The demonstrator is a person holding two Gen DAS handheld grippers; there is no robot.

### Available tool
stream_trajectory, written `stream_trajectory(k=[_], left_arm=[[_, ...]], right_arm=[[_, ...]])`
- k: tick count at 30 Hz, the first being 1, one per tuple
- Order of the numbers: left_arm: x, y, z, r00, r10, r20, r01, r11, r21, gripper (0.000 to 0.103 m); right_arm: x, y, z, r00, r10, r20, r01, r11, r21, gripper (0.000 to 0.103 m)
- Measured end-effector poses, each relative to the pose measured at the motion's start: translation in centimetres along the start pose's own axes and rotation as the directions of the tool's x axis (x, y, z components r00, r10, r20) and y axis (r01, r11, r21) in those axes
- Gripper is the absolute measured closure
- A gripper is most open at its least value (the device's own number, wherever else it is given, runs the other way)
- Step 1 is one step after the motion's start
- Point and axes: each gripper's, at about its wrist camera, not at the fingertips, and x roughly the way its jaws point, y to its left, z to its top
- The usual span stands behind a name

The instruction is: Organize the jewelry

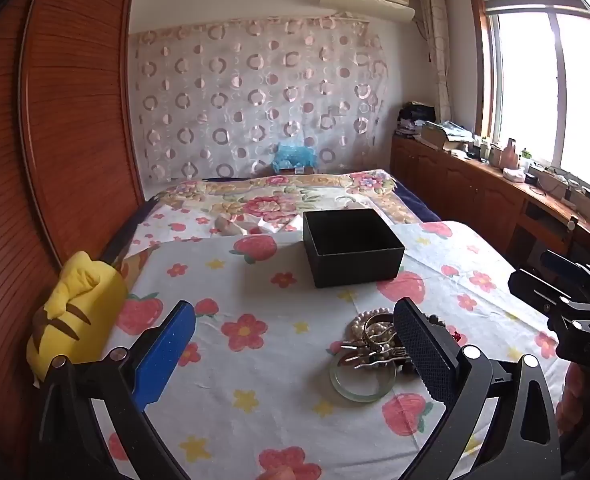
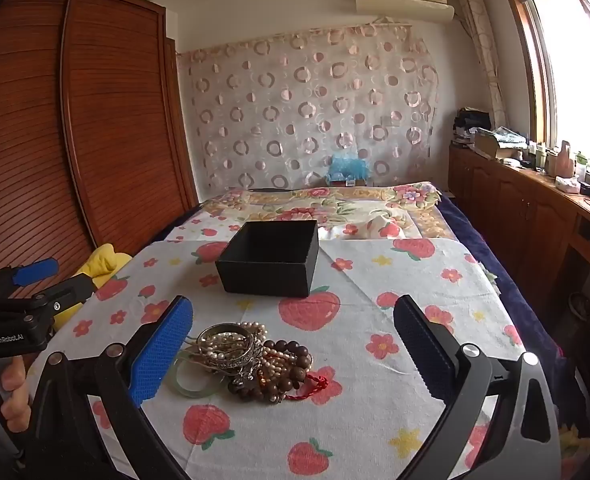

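A bed is covered with a white cloth (image 2: 375,280) that has red strawberries and flowers on it. A pile of jewelry (image 2: 247,360) lies on the cloth, near the front. It has pearl strings, brown bead bracelets, silver bangles, a red cord and a pale green bangle (image 1: 361,384) all tangled together. Behind the pile, a little way off, sits a black box (image 2: 269,258) with no lid, and nothing can be seen inside it.

The left gripper (image 1: 295,354) hangs over the cloth with its two fingers spread wide apart. It holds nothing. The pile is just by its right finger.

The right gripper (image 2: 293,354) is spread wide too, and it holds nothing. The pile lies on the cloth between its fingers, close to the left one.

A yellow soft toy (image 1: 79,312) rests at the left edge of the bed, beside a brown wooden wardrobe (image 1: 75,100). A person's hand (image 2: 9,396) grips the left gripper's handle.
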Motion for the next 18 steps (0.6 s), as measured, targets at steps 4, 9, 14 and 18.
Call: stream_trajectory(k=[4,9,14,18], left_arm=[[0.02,-0.02,0.00,1.000,0.000,0.003,0.000,1.000,-0.002,0.007],[0.02,-0.01,0.00,1.000,-0.002,0.007,0.002,1.000,-0.003,0.007],[-0.03,-0.01,0.01,1.000,-0.003,0.009,0.003,1.000,-0.005,0.007],[-0.04,0.01,-0.01,1.000,-0.002,0.011,0.002,1.000,-0.005,0.007]], right_arm=[[-0.01,-0.04,0.00,1.000,0.006,0.001,-0.006,1.000,0.007,0.002],[-0.04,-0.10,0.03,1.000,0.006,0.003,-0.006,1.000,0.008,0.002],[-0.19,-0.04,0.01,1.000,0.006,0.007,-0.006,1.000,0.007,0.002],[-0.12,-0.05,0.05,1.000,0.004,0.006,-0.004,1.000,0.007,0.002]])
